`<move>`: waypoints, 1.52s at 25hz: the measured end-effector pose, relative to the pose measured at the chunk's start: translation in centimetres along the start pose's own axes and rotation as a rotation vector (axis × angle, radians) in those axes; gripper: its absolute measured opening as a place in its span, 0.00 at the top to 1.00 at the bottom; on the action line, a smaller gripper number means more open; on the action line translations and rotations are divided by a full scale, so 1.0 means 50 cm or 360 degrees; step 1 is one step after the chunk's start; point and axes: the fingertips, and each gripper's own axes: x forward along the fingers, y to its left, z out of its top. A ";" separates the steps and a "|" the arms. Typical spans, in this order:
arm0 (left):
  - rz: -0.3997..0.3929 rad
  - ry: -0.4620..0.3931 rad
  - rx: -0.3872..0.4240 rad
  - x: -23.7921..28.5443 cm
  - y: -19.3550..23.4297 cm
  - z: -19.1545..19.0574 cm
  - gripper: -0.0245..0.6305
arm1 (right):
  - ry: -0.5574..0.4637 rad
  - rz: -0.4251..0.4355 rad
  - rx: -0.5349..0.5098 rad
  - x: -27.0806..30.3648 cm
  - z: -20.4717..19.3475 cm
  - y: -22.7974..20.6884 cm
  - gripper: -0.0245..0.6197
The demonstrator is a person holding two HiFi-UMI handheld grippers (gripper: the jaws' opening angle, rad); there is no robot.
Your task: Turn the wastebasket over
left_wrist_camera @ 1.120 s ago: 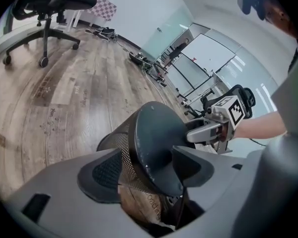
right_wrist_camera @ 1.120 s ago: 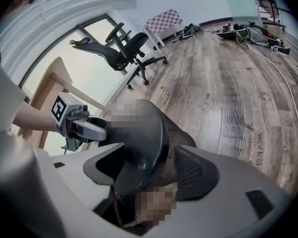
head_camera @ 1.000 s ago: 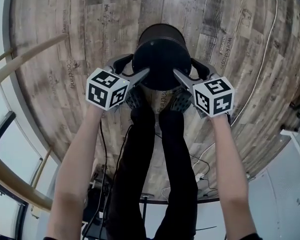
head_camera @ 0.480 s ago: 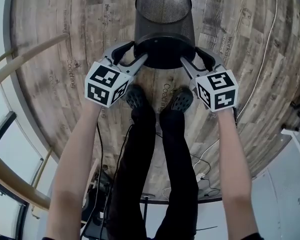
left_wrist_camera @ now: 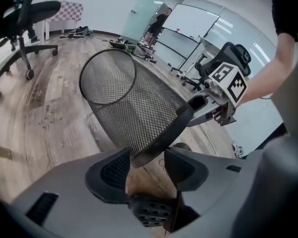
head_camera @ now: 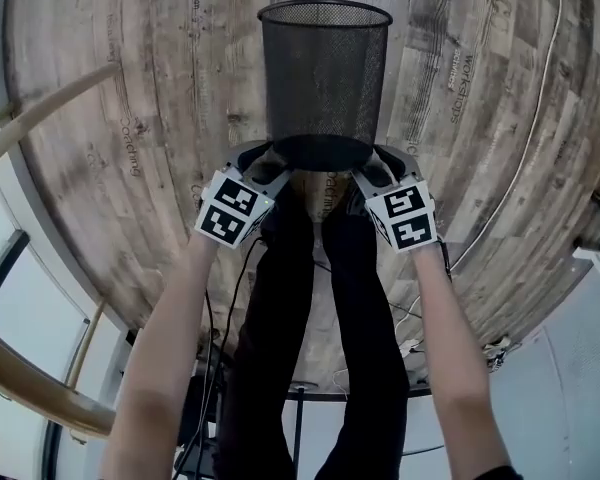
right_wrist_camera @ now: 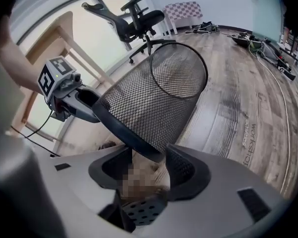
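Observation:
A black wire-mesh wastebasket (head_camera: pixel 325 78) hangs tilted above the floor, with its open mouth away from me and its solid base toward me. My left gripper (head_camera: pixel 271 165) grips the left side of the base rim, and my right gripper (head_camera: pixel 365 167) grips the right side. In the left gripper view the rim of the wastebasket (left_wrist_camera: pixel 134 103) sits between the pads of the left gripper (left_wrist_camera: pixel 145 157). In the right gripper view the right gripper (right_wrist_camera: pixel 149 158) has jaws closing on the rim of the wastebasket (right_wrist_camera: pixel 154 100).
My legs and dark shoes (head_camera: pixel 280 218) stand right under the base. A white cable (head_camera: pixel 525 138) runs over the wood floor at the right, and a curved wooden rail (head_camera: pixel 40 113) lies at the left. An office chair (right_wrist_camera: pixel 134 16) stands farther off.
The wastebasket has tipped from base-up to mouth pointing away from me. Both grippers have sunk and drawn in toward my feet, and their jaws have narrowed on the base rim.

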 end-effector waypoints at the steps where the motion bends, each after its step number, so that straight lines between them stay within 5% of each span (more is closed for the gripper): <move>1: 0.0006 0.0025 0.0021 0.013 -0.002 -0.017 0.61 | 0.0017 -0.0011 -0.0016 0.012 -0.015 0.001 0.62; 9: 0.0030 0.0281 0.0131 0.081 -0.013 -0.098 0.62 | 0.0112 -0.0068 -0.0150 0.057 -0.073 -0.001 0.61; 14: -0.0012 0.0322 0.0128 0.098 -0.021 -0.104 0.66 | 0.0145 -0.0093 -0.0033 0.063 -0.083 -0.014 0.59; 19: 0.0006 0.0313 0.0082 0.096 -0.032 -0.096 0.69 | 0.0110 -0.0137 0.0152 0.013 -0.080 -0.016 0.52; 24: -0.0024 0.0310 0.0118 0.096 -0.040 -0.087 0.70 | -0.0127 -0.0057 0.0441 -0.048 -0.013 0.011 0.46; 33: -0.0014 0.0316 0.0148 0.089 -0.044 -0.073 0.71 | -0.0031 -0.0092 0.0362 0.018 0.011 0.026 0.45; 38: 0.0167 0.0034 -0.0032 0.023 0.043 0.013 0.71 | -0.0022 -0.0059 0.0382 0.019 0.008 0.022 0.44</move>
